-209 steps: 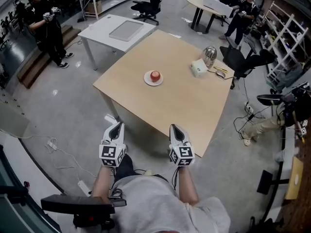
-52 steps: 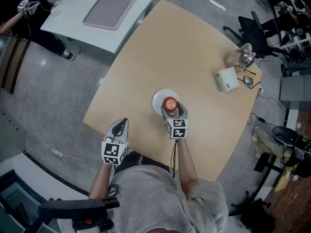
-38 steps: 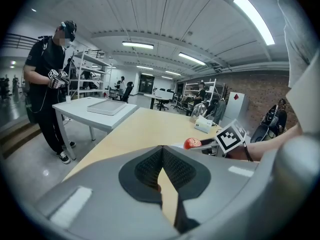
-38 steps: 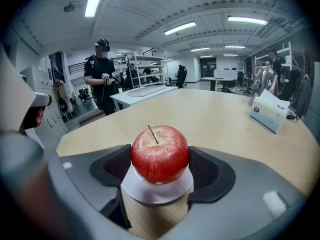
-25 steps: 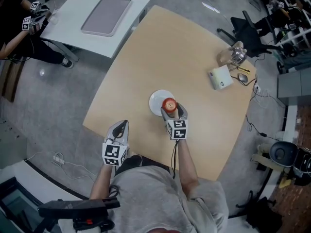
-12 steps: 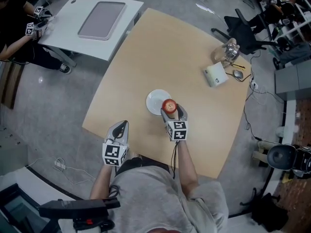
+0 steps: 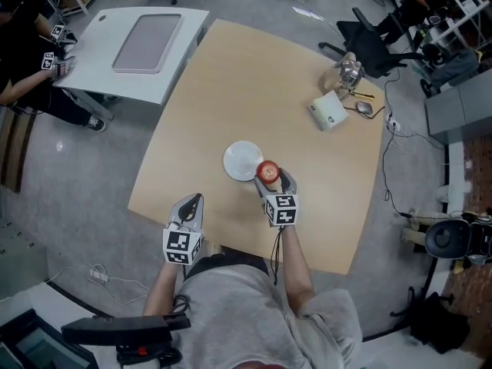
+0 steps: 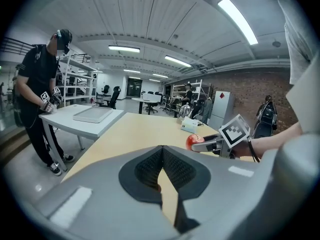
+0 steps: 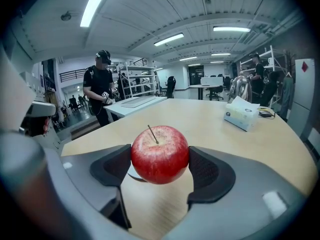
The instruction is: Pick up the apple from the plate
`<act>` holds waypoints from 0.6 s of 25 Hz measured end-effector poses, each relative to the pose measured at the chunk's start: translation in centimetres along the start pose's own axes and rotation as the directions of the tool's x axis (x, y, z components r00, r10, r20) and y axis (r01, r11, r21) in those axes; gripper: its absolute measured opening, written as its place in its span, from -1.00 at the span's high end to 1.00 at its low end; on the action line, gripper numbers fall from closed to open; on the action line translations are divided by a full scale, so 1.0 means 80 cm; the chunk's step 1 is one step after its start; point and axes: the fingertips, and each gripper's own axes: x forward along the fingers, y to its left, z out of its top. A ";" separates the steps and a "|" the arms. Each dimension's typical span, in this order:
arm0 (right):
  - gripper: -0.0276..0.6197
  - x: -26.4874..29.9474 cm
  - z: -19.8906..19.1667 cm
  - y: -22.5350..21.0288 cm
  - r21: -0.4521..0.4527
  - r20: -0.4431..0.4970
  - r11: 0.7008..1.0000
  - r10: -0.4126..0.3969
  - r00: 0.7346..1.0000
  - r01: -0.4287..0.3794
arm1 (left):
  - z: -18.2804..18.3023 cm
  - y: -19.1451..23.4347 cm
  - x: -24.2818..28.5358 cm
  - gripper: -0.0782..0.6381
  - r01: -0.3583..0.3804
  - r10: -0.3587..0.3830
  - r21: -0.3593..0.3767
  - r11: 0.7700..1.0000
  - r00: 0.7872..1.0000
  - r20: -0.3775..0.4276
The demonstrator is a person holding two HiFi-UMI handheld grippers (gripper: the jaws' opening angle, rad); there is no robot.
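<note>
The red apple (image 7: 267, 171) (image 9: 160, 154) sits pinched between the two dark pads of my right gripper (image 7: 269, 177) (image 9: 160, 165), stem up and lifted off the wood. The white plate (image 7: 241, 161) lies bare on the tan table (image 7: 254, 83), just left of the apple. My left gripper (image 7: 192, 203) (image 8: 162, 150) hovers at the table's near edge, jaws shut on nothing. In the left gripper view the apple (image 8: 192, 142) shows to the right in the right gripper (image 8: 207, 144).
A tissue box (image 7: 327, 112) (image 9: 243, 115) and a shiny jar (image 7: 342, 73) stand at the table's far right corner. A white side table with a grey tray (image 7: 146, 41) is at the far left, with a person (image 7: 27, 60) beside it. An office chair (image 7: 369, 41) stands beyond.
The right gripper, shut on the apple, has carried it off the plate toward the near right; the plate now lies bare. The left gripper has stayed put at the table edge.
</note>
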 end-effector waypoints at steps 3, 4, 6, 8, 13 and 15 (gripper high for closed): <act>-0.21 -0.009 -0.003 -0.004 0.009 0.005 1.000 -0.016 1.000 0.016 | 0.002 -0.001 -0.001 0.73 0.009 -0.009 0.009 1.000 1.000 0.006; -0.21 -0.012 -0.003 -0.005 0.013 0.007 1.000 -0.021 1.000 0.020 | 0.002 -0.002 -0.002 0.73 0.011 -0.011 0.013 1.000 1.000 0.005; -0.21 -0.019 -0.005 -0.007 0.023 0.013 0.999 -0.029 0.999 0.029 | 0.003 -0.004 -0.004 0.73 0.016 -0.016 0.019 1.000 1.000 0.005; -0.21 -0.025 -0.006 -0.008 0.028 0.018 0.999 -0.038 0.999 0.038 | 0.002 -0.006 -0.005 0.73 0.022 -0.023 0.024 0.999 1.000 0.006; -0.21 -0.039 -0.012 -0.012 0.043 0.026 0.997 -0.063 0.998 0.062 | 0.003 -0.015 -0.006 0.73 0.047 -0.047 0.039 0.998 0.999 0.009; -0.21 -0.046 -0.015 -0.014 0.049 0.028 0.996 -0.072 0.997 0.071 | 0.003 -0.019 -0.008 0.73 0.055 -0.055 0.045 0.997 0.998 0.008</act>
